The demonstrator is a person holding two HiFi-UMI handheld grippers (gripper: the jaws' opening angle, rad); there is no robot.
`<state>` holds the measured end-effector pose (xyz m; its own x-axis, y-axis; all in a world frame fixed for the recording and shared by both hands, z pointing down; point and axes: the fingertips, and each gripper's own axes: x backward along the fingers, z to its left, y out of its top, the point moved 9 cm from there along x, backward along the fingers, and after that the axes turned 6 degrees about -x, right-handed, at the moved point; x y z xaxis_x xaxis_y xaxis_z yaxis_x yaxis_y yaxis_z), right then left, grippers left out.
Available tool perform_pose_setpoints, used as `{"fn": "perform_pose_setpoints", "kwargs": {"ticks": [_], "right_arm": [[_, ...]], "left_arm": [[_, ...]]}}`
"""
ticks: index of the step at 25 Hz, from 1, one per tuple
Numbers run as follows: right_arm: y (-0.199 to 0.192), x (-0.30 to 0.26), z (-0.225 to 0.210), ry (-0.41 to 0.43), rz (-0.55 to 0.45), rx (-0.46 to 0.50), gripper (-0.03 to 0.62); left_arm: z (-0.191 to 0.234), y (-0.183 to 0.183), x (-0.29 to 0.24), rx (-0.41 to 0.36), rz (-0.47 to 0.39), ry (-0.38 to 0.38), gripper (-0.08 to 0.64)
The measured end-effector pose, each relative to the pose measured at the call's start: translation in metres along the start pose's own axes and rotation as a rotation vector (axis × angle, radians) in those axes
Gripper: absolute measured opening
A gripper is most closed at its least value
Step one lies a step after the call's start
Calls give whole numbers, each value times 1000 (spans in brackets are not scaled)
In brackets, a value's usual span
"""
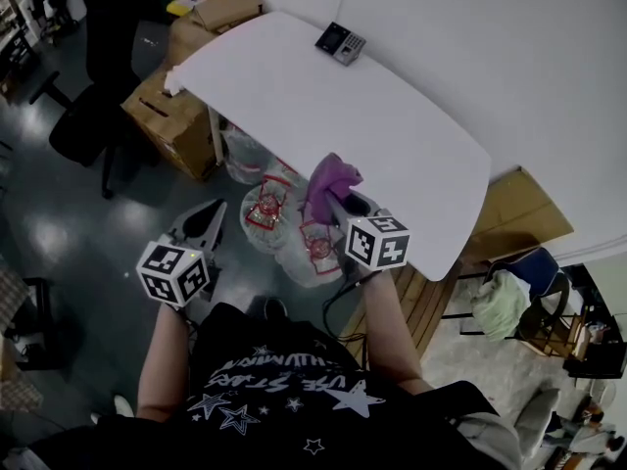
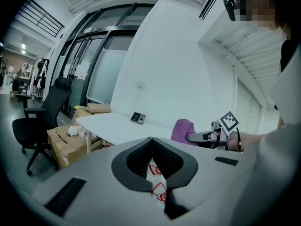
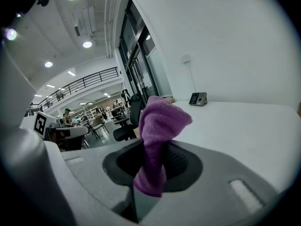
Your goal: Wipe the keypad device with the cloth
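One cloth (image 1: 331, 179), one keypad device (image 1: 340, 43), perhaps three boxes (image 1: 176, 125).

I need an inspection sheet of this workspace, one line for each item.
Surface: white table, bare but for the keypad device near its far edge.
Job's things: keypad device untouched; purple cloth held off the table.
Clutter: boxes and bags on the floor by the table.
Grippers: left gripper jaws together, empty; right gripper jaws shut on cloth.
Cables: one cable hangs from the right gripper.
Surroundings: office chair.
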<state>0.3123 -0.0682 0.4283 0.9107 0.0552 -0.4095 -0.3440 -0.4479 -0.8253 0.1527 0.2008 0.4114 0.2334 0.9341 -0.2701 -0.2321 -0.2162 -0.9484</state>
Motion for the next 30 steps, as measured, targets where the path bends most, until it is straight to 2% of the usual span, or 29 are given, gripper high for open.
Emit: {"fn": "perform_pose_setpoints", "kwargs": {"ticks": [6, 12, 30], "right_arm": [[1, -11, -3, -16, 17, -12, 95], [13, -32, -6, -84, 9, -26, 95], [68, -157, 48, -363, -97, -135, 95]], "left_arm": [[18, 7, -17, 5, -3, -17, 6], [56, 10, -46, 20, 18, -79, 6], [246, 67, -141, -43, 73, -378, 6]]}}
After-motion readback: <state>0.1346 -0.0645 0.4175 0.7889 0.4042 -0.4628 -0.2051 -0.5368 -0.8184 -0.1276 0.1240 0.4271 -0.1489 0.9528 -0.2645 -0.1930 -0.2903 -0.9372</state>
